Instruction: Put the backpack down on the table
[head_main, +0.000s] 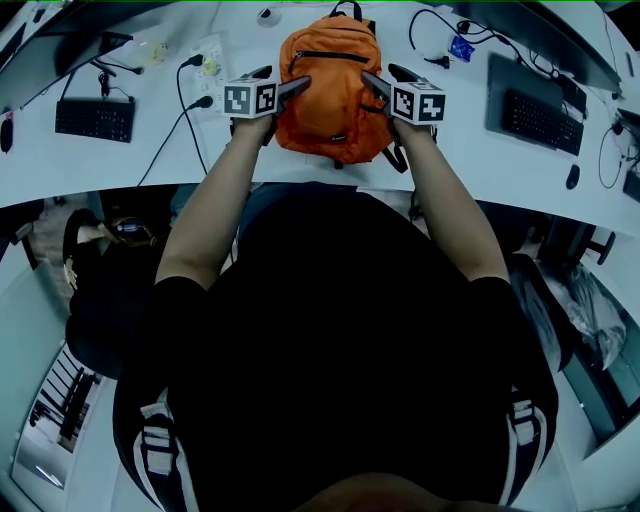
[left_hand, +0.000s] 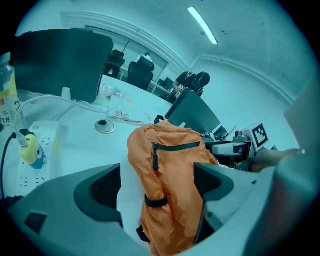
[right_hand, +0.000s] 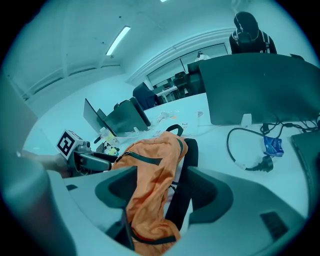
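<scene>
Fingers (left_hand: 97, 192) spread on my left gripper (head_main: 297, 88), right gripper (head_main: 372, 82); orange backpack (head_main: 335, 100) sits on table (head_main: 100, 170), unpinched; best back out straight, clear of straps (right_hand: 182, 195).

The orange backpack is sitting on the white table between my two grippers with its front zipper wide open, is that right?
Not quite. The backpack does sit on the white table between the left gripper and the right gripper, but its front zipper is closed, not wide open, as the left gripper view shows.
</scene>
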